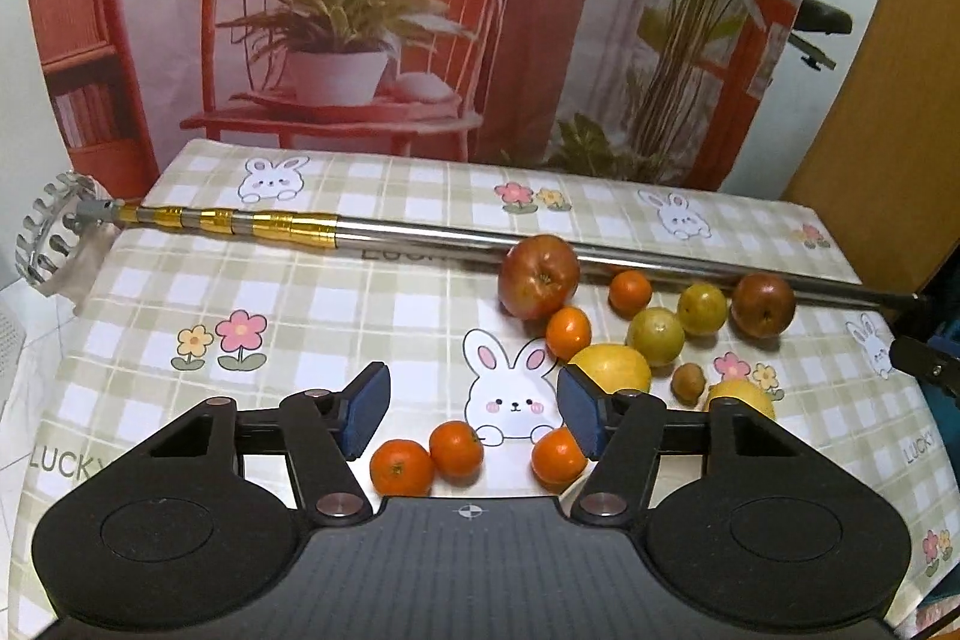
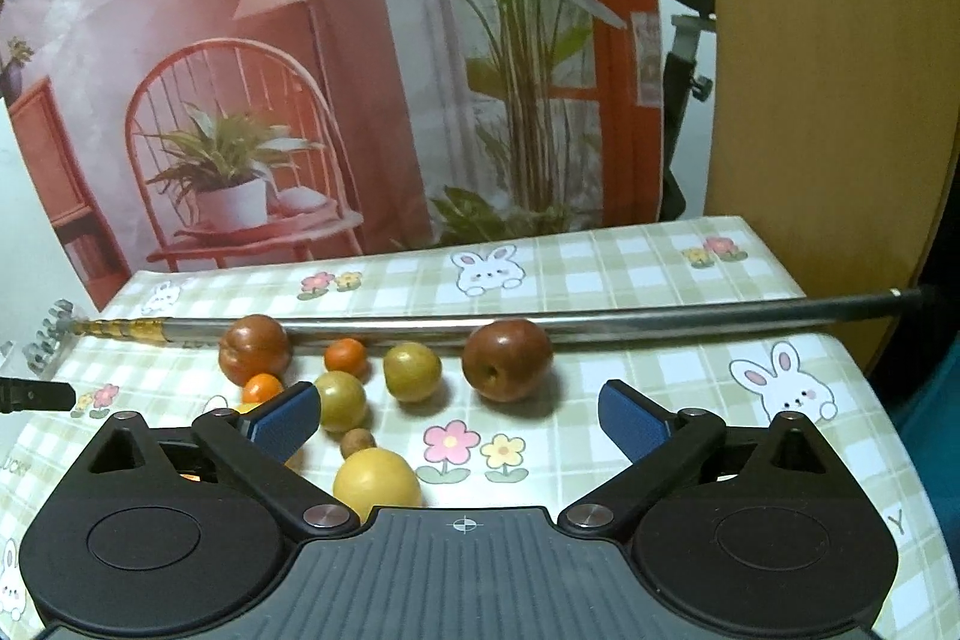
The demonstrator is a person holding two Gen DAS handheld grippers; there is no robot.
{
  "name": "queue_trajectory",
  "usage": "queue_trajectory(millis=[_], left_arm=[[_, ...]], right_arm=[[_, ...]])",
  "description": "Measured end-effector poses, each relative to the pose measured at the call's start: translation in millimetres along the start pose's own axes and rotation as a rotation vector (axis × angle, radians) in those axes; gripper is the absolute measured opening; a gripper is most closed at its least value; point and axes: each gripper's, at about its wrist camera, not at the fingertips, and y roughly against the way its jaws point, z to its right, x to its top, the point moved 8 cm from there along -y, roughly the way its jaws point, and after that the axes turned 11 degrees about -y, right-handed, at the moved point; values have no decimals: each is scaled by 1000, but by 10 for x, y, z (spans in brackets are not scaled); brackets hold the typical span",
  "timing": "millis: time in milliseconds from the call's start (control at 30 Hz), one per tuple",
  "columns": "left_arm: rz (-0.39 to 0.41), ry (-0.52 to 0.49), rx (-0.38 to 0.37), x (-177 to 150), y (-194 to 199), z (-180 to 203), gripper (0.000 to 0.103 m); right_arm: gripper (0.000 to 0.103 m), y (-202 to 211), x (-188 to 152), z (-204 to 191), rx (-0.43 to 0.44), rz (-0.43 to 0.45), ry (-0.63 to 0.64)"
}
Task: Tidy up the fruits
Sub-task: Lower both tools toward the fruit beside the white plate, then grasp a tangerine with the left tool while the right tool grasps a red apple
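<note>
Both of your hand-held grippers, left (image 1: 474, 415) and right (image 2: 459, 421), gape wide and empty: nothing is sorted yet. Fruit lies loose on the worktop (image 1: 360, 316) this side of the pole (image 1: 420, 232). Next, probably close on the mandarin (image 1: 456, 449) between your left fingers.

A telescopic pole (image 1: 456, 235) lies across the worktop (image 1: 300, 304). All fruit sits on the near side of the pole: two apples (image 1: 538, 276) touching it, tangerines (image 1: 401, 466) nearest the camera, well apart from it.
</note>
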Motion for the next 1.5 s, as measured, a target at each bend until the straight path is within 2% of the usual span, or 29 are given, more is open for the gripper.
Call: queue_trajectory(millis=[167, 267, 433, 533, 633, 967, 1100, 1200, 1500], left_arm=[[-40, 81, -3, -74, -69, -194, 63], [-69, 111, 8, -169, -134, -300, 57], [-85, 46, 3, -376, -285, -289, 50], [-109, -35, 21, -527, -412, -240, 50], [-127, -74, 21, -634, -503, -231, 50], [-130, -81, 2, -681, -711, -276, 49], [-120, -89, -15, -671, -761, -227, 39], [-115, -90, -4, -666, -771, -230, 39], [-87, -54, 22, -693, -547, -288, 39]], right_arm=[[99, -67, -18, 39, 12, -16, -22], [98, -126, -35, 36, 19, -33, -34], [98, -170, -80, 16, 20, -50, -32], [98, -177, -92, 18, 14, -55, -26], [98, -190, -100, 34, 7, -60, -28], [97, -198, -81, -7, 2, -62, -20], [97, -198, -77, -13, 1, -64, -20], [97, -199, -75, -11, 1, -63, -19], [97, -228, -106, 22, -4, -75, -25]])
